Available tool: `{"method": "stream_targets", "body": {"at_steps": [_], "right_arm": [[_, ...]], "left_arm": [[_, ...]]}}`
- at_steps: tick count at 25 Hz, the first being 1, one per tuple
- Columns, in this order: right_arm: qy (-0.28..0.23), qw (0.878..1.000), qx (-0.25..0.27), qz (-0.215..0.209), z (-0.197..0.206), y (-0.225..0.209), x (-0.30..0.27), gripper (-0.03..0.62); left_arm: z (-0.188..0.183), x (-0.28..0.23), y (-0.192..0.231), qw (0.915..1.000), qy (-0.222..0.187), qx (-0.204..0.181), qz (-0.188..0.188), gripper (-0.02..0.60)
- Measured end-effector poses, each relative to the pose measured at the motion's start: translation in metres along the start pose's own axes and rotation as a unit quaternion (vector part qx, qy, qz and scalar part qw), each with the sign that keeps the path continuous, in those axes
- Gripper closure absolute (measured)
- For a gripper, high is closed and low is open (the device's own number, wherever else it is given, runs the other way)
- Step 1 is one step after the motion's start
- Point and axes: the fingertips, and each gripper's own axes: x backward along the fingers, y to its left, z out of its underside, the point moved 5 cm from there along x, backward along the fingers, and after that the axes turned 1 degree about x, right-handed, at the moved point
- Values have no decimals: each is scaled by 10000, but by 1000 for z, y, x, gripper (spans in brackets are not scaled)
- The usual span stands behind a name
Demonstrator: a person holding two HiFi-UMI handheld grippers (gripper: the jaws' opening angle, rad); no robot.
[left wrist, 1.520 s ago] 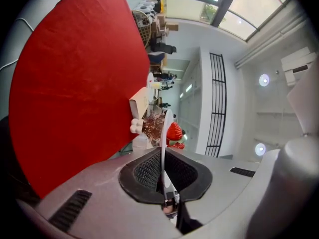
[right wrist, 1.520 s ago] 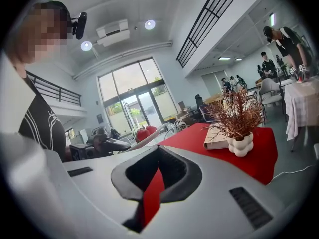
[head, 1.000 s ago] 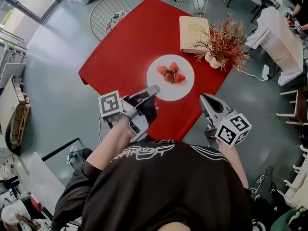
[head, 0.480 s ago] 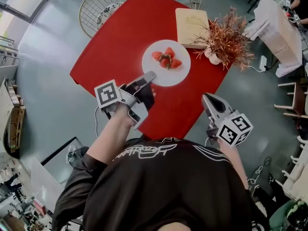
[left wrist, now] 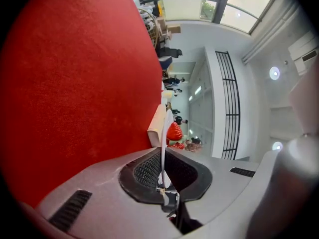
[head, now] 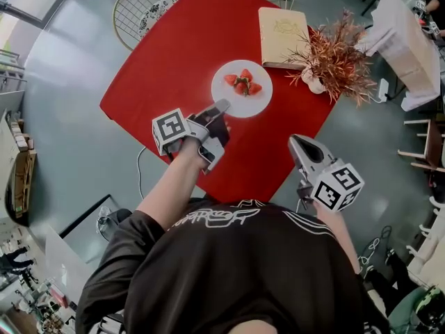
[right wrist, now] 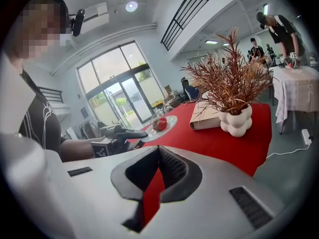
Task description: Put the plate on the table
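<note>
Grey left gripper [head: 221, 107] clamped on the near rim of the round white plate [head: 245, 107], on or just above the middle of the red table [head: 181, 54]: I'd settle it level before unclamping, grey right gripper [head: 295, 142] closed, empty

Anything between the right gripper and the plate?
No. In the head view only bare red table separates the right gripper from the plate. The left gripper, shut on the plate's near rim, sits off to the side.

Left claw [head: 220, 107] touches plate [head: 259, 100] rim — strawberries [head: 243, 83] atop.
</note>
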Motion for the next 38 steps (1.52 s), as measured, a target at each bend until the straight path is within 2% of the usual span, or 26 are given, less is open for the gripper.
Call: {"method": "stream_targets", "body": {"at_steps": [11, 20, 35, 38], "right_arm": [[170, 9997, -134, 116, 10, -7, 4, 588], [105, 9998, -124, 74, 9, -9, 8, 588], [20, 9995, -308, 21, 15, -11, 3, 588], [32, 9994, -352, 49, 19, -12, 5, 588]], "left_arm": [[-4, -22, 51, 9976, -20, 222, -660, 566], [-5, -27, 69, 9945, 38, 225, -1026, 566], [-5, -31, 70, 9935, -47, 215, -1116, 566], [-5, -32, 67, 9939, -70, 196, -1080, 549]]}}
